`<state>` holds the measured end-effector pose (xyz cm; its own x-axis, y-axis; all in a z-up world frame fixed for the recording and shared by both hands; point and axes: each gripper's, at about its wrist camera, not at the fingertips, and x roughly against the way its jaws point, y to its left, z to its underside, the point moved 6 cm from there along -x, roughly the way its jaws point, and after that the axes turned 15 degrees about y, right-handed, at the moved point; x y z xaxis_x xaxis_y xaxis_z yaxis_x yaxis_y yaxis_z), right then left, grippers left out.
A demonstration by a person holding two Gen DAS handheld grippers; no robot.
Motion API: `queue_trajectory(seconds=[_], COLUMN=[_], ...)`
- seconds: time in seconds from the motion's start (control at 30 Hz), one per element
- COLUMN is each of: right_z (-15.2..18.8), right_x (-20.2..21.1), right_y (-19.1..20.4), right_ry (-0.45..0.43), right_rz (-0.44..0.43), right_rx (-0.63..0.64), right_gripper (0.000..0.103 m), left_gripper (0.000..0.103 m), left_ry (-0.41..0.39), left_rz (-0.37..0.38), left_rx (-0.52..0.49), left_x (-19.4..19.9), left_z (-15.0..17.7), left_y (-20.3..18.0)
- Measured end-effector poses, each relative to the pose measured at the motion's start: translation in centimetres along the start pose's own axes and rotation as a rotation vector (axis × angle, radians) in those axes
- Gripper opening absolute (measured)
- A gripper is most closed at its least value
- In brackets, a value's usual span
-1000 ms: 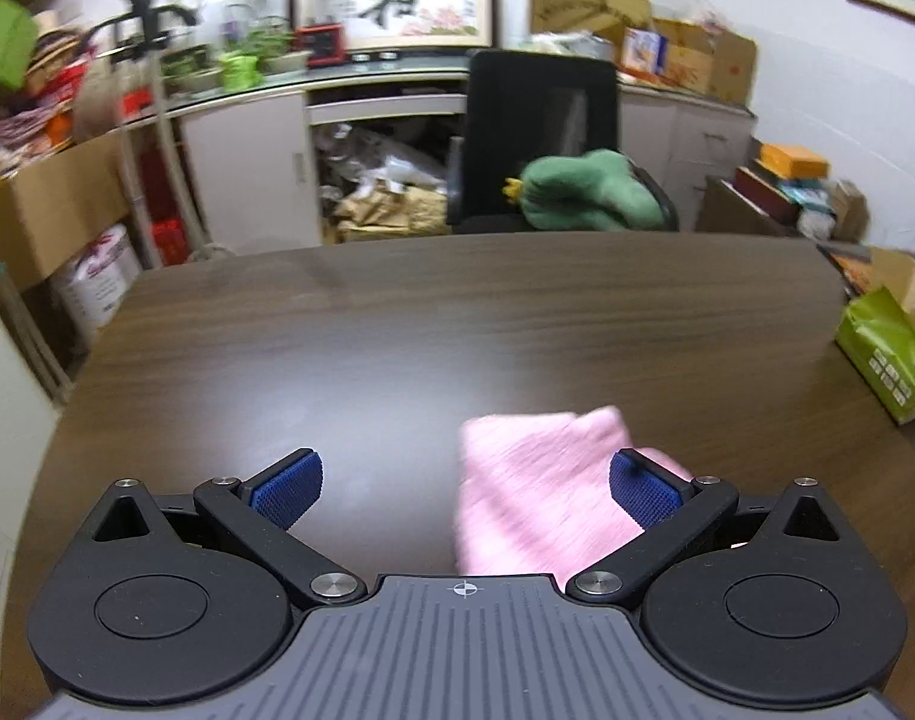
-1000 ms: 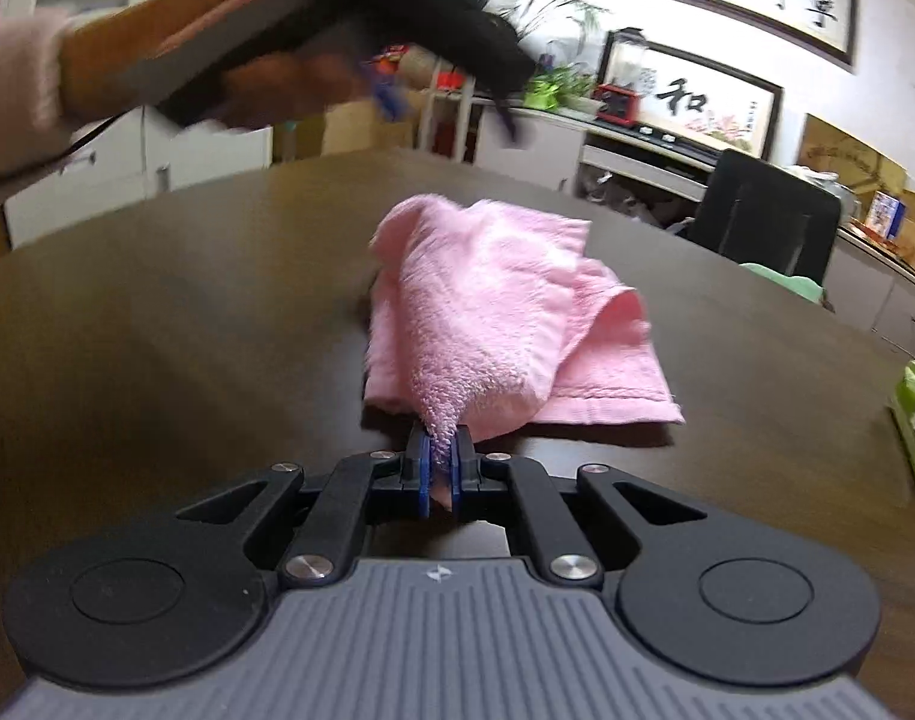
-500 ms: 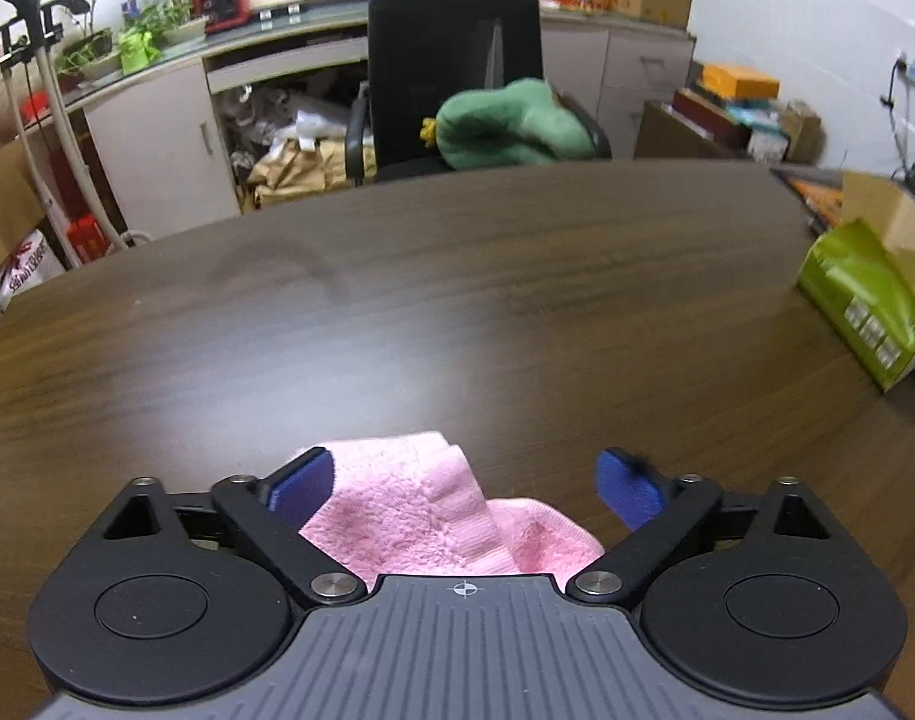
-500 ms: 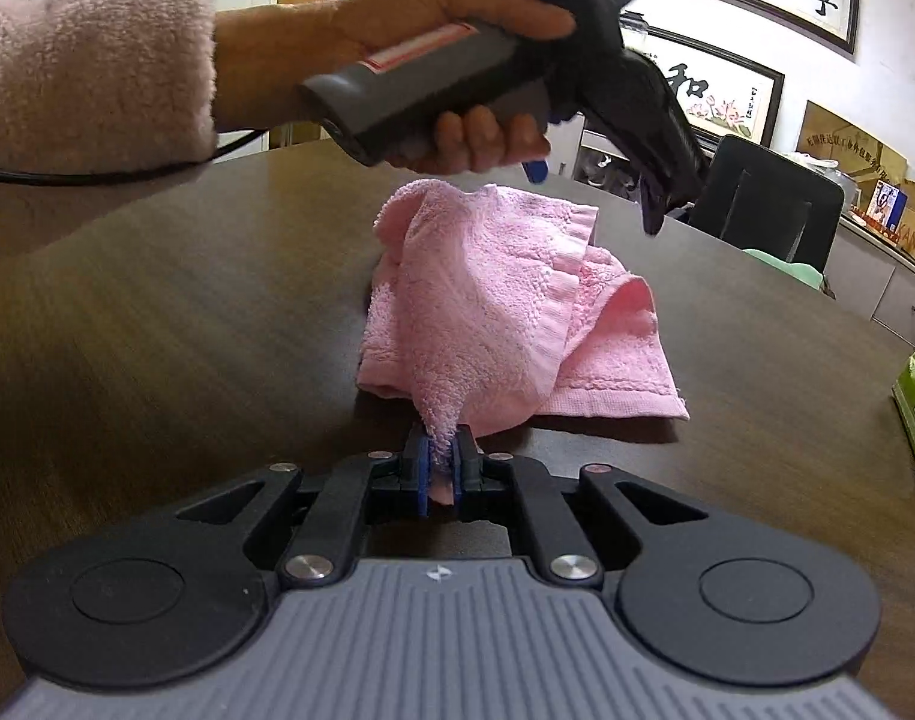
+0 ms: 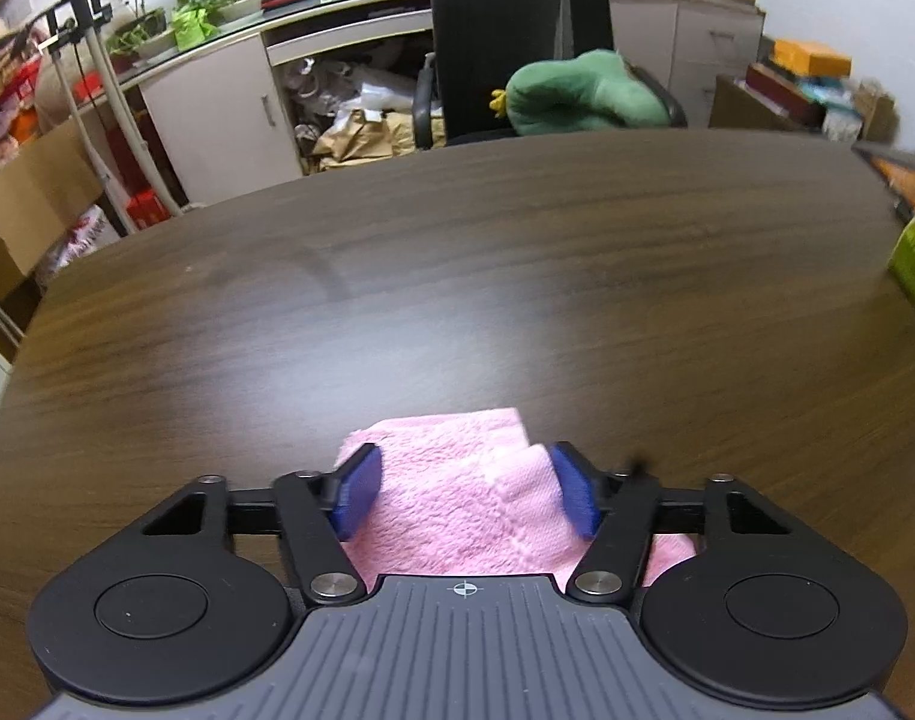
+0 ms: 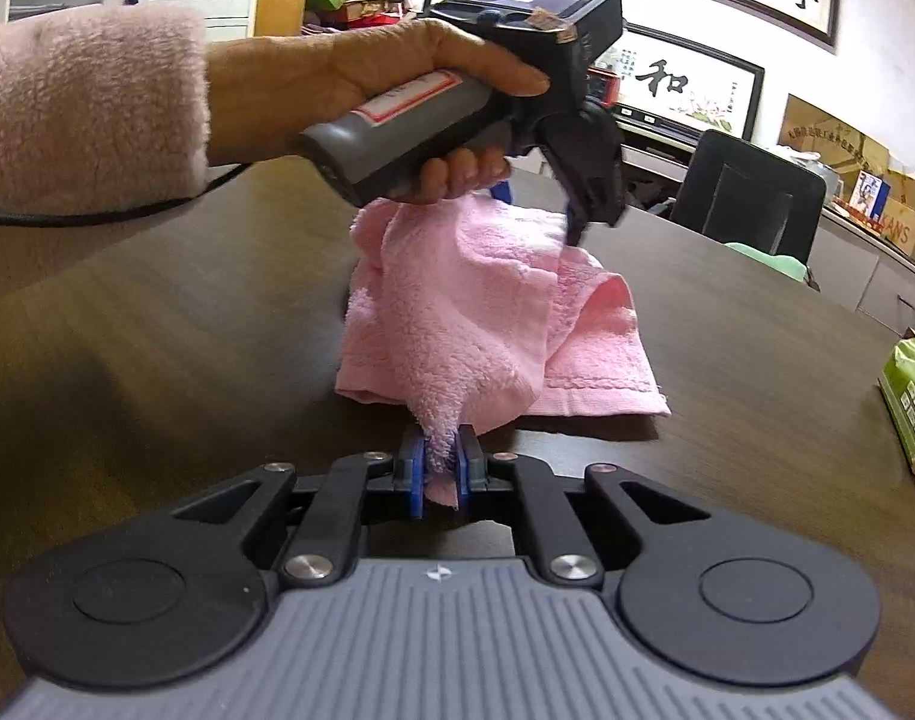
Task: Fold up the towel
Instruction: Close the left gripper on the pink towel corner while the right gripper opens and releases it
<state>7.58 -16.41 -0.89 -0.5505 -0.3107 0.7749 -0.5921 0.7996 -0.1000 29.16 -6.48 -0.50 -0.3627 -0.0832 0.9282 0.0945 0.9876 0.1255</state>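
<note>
A pink towel (image 6: 487, 312) lies bunched on the dark wooden table (image 6: 157, 324). My right gripper (image 6: 440, 468) is shut on its near corner, just above the table. My left gripper (image 5: 464, 495) is open, its blue pads on either side of the towel's (image 5: 457, 480) far edge; the pads do not press it. In the right wrist view the left gripper (image 6: 538, 210) is held in a hand with a pink fleece sleeve and comes down onto the towel's far end.
A green packet (image 6: 913, 396) lies at the table's right edge. Beyond the far edge stands a black office chair (image 5: 517, 42) with a green plush toy (image 5: 583, 96) on it. Cabinets and boxes line the walls.
My left gripper has come down over the towel's far edge and its pads have narrowed around the cloth. My right gripper holds the same corner and has stayed put.
</note>
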Motion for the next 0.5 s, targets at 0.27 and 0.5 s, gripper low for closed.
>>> queue_trajectory(seconds=[0.27, 0.5], right_z=[0.2, 0.3], right_x=[0.1, 1.6], right_y=[-1.5, -4.2], right_ry=[-0.014, -0.092], right_rz=[0.015, -0.047], right_rx=[-0.072, -0.194], right_gripper=[0.012, 0.024], left_gripper=[0.006, 0.004], left_ry=[-0.053, -0.171], left_rz=[-0.057, 0.016], left_rx=[-0.018, 0.049], left_x=[2.7, 8.5], left_z=[2.5, 6.3], left_y=[0.9, 4.4])
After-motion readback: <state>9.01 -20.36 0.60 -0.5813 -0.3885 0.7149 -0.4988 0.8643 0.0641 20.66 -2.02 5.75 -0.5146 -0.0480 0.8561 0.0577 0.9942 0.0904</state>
